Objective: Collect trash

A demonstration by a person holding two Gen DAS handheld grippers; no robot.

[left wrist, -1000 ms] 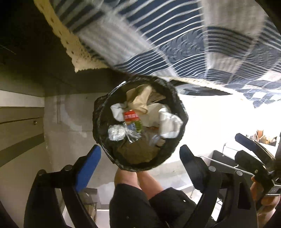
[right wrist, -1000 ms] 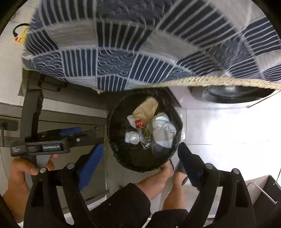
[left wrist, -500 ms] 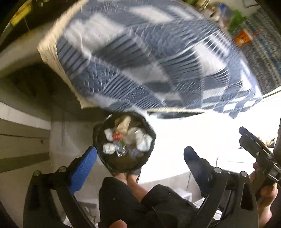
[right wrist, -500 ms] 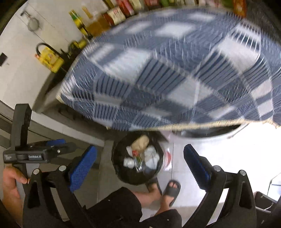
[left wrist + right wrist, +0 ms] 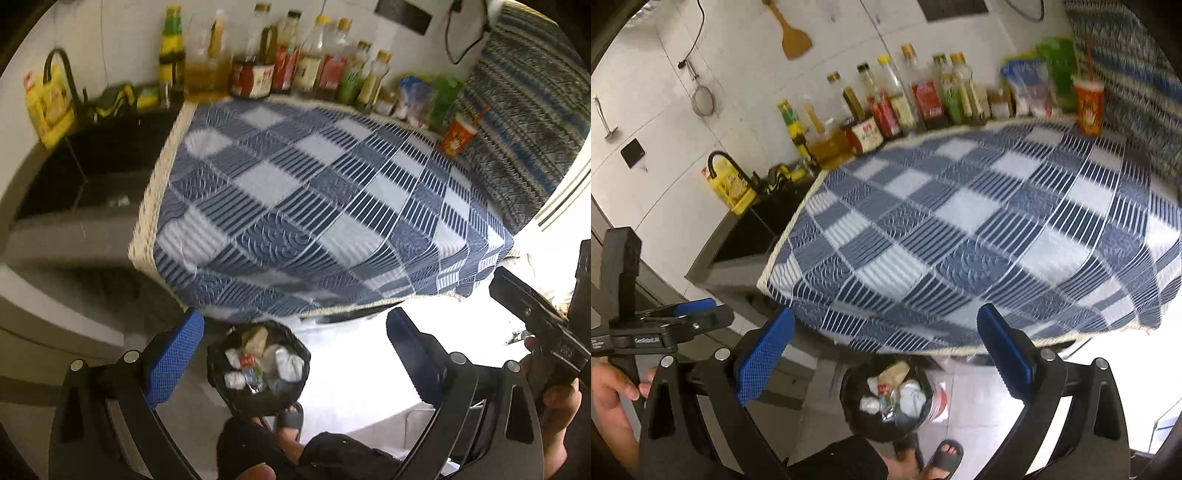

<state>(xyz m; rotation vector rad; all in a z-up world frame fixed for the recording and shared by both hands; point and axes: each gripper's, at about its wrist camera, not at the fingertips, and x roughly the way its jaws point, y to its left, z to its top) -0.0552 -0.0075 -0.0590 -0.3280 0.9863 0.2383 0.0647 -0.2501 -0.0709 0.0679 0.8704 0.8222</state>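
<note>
The left gripper [image 5: 293,356] has its blue-padded fingers spread wide apart with nothing between them, and the right gripper [image 5: 886,356] likewise stands wide apart and holds nothing. Both hang above the floor, looking down past the edge of a counter.

Below and slightly left of centre of the left gripper sits the round black bag-lined trash bin [image 5: 258,402] on the pale tiled floor [image 5: 354,376]. Inside it lie crumpled white paper wads [image 5: 288,365], a small clear plastic bottle with a red label [image 5: 251,369] and a tan crumpled piece [image 5: 255,339]. From the right wrist view the same bin [image 5: 886,428] sits below, between the two fingers.

Ahead of both grippers a blue-and-white checked woven cloth [image 5: 314,206] covers the counter, its front edge hanging over just above the bin. At its far side stands a row of glass sauce and oil bottles [image 5: 897,107], with an orange paper cup with a straw [image 5: 1087,107] far right. A black sink [image 5: 99,162] lies ahead to the left.

A sandalled foot [image 5: 945,459] stands just beside the bin.
</note>
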